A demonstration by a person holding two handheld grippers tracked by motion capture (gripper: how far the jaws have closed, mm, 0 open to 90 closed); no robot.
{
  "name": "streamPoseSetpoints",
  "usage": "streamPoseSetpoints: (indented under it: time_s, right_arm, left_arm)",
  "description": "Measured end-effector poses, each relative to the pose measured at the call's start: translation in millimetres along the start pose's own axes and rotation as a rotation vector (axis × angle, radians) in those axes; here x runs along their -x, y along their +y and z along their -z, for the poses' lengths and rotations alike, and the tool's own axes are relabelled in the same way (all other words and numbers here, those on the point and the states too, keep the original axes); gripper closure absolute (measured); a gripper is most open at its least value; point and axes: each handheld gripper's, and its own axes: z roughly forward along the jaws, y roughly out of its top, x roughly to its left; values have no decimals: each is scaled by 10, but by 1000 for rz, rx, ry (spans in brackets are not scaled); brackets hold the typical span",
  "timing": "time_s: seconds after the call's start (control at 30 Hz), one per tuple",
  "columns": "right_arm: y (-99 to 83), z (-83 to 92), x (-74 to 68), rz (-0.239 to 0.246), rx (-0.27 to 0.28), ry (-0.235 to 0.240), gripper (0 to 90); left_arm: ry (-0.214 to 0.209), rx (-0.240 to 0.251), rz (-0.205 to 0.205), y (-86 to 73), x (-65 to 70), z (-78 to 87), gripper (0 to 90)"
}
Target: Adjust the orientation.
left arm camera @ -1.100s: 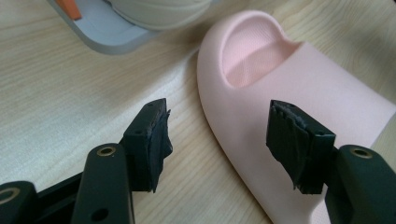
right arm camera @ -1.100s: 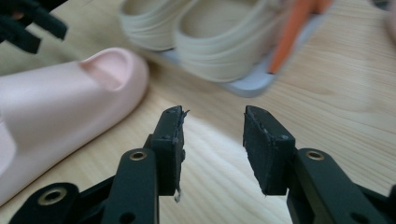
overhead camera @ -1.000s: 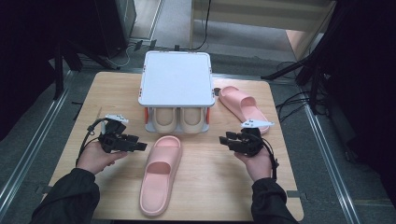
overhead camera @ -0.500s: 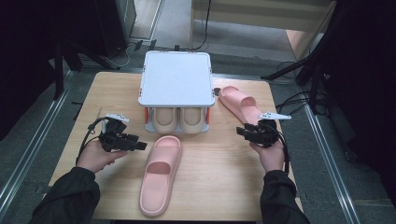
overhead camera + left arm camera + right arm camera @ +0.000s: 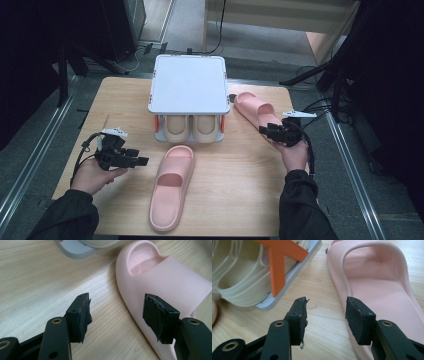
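We stand at the tabletop (image 5: 240, 200) with two pink slippers out and a rack between them. Our right hand-held gripper (image 5: 264, 130) sits at the heel end of the far pink slipper (image 5: 255, 109), its jaws apart with nothing between them; they have just been opening. In the right gripper view that slipper (image 5: 382, 290) lies just ahead and to the right of the right hand-held gripper (image 5: 326, 315), the right pad close beside its near rim, though we cannot tell whether it touches, and the left pad over bare wood. The slipper's long axis runs away from the jaws, slanting up and back toward the rack.

Our left hand-held gripper (image 5: 141, 161) is also spread and empty, pointing across at the near pink slipper (image 5: 172, 187), which lies lengthwise toward us, toe toward the rack. In the left gripper view the toe end (image 5: 162, 285) sits ahead and to the right of the left hand-held gripper (image 5: 117, 315), its right pad in front of the slipper's side wall.

The right hand is the nearer to its slipper, and we judge it will take hold first.

The grey rack (image 5: 189, 82) carries a flat top with orange braces (image 5: 280, 257); its lower shelf holds a beige pair (image 5: 190, 127), side by side, toes facing us.
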Motion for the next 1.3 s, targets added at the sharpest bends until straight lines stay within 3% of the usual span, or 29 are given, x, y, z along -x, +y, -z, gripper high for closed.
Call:
streamPoseSetpoints:
  time_s: [0.6, 1.3]
  right_arm:
    - [208, -444, 208, -4, -39, -30, 524]
    - [318, -793, 260, 0, -81, -65, 607]
  left_arm:
    - [46, 20, 63, -303, -13, 206, 387]
    - [74, 25, 126, -552, -33, 361, 404]
